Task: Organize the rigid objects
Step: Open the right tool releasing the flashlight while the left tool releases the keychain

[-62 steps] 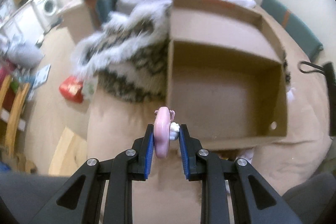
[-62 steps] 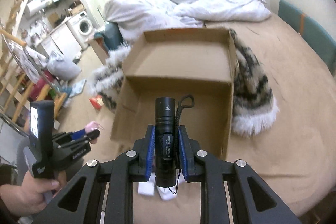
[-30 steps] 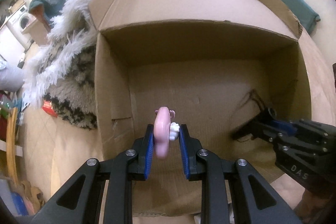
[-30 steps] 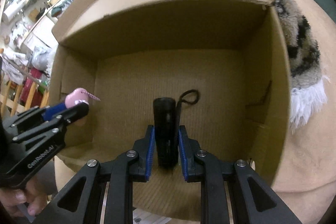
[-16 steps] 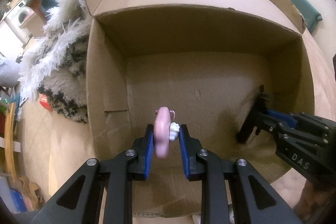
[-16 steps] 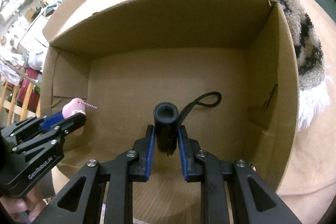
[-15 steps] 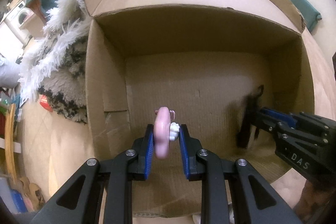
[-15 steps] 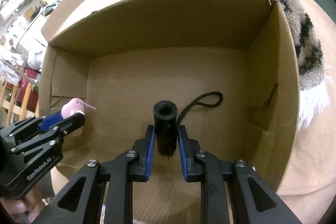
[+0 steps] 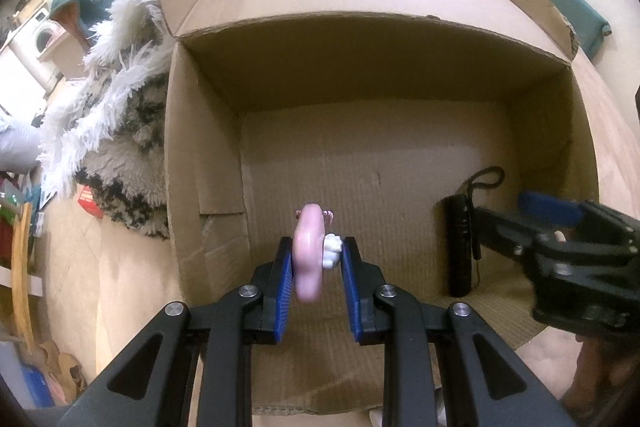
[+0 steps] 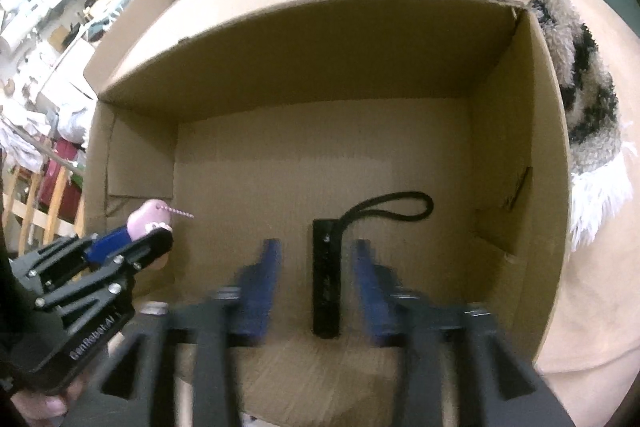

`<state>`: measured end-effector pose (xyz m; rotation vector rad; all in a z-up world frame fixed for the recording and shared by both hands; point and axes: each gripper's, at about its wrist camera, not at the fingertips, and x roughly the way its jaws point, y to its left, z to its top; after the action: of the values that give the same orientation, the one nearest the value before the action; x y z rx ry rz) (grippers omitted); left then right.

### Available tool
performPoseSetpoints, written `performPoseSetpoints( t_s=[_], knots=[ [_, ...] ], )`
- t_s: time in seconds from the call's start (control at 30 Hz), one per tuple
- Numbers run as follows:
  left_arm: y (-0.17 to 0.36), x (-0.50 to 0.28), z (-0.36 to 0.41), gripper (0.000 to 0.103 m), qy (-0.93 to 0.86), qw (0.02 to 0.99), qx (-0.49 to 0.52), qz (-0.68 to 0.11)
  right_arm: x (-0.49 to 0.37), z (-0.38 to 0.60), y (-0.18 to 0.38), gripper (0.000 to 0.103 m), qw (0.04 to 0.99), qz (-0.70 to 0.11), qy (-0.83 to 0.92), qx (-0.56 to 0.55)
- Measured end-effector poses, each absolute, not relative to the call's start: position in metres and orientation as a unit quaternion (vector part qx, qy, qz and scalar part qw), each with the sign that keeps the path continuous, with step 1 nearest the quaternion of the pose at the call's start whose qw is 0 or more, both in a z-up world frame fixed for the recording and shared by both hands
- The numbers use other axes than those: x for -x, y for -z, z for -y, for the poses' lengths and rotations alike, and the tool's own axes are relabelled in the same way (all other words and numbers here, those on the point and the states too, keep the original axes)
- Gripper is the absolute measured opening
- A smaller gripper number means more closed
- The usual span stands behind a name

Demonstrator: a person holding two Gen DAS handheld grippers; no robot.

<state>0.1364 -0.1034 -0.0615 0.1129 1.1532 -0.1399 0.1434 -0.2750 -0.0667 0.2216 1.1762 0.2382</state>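
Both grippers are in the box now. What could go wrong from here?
1. The flashlight lies between the right gripper pads, which have just been opening; its wrist strap might snag on withdrawal.
2. The left gripper holds the pink toy above the cardboard box floor; dropped, it may bounce or roll.
3. The grippers are close together and could bump.

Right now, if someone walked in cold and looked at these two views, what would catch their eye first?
Probably the big open cardboard box that fills both views. Next, the pink toy pinched in the left gripper over the box's near left part. Then the black flashlight with its looped cord, on the box floor between the right gripper's jaws, which have just been opening and no longer press on it.
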Motion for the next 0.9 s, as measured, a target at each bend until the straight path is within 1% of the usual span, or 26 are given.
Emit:
performPoseSetpoints(
  t_s=[0.03,0.1,0.17,0.2,0.23,0.43,0.9],
  knots=[
    [0.06,-0.136,0.105,0.023,0.067,0.834,-0.054,-0.545,-0.143,0.276,0.064,0.085,0.822,-0.547,-0.115,-0.111],
    [0.058,-0.135,0.107,0.034,0.071,0.834,-0.054,-0.544,-0.143,0.278,0.062,0.085,0.824,-0.54,-0.122,-0.119],
    [0.053,-0.133,0.109,0.062,0.075,0.84,-0.05,-0.536,-0.142,0.28,0.058,0.085,0.828,-0.532,-0.124,-0.126],
    [0.049,-0.131,0.109,0.066,0.076,0.845,-0.045,-0.528,-0.141,0.281,0.057,0.085,0.829,-0.529,-0.125,-0.129],
    [0.046,-0.13,0.109,0.068,0.077,0.848,-0.043,-0.522,-0.141,0.283,0.057,0.085,0.831,-0.526,-0.126,-0.133],
    [0.041,-0.13,0.113,0.068,0.076,0.852,-0.054,-0.516,-0.145,0.288,0.051,0.085,0.832,-0.523,-0.126,-0.137],
    [0.031,-0.129,0.099,0.068,0.063,0.858,-0.038,-0.509,-0.146,0.283,0.046,0.085,0.833,-0.521,-0.124,-0.138]
  ],
)
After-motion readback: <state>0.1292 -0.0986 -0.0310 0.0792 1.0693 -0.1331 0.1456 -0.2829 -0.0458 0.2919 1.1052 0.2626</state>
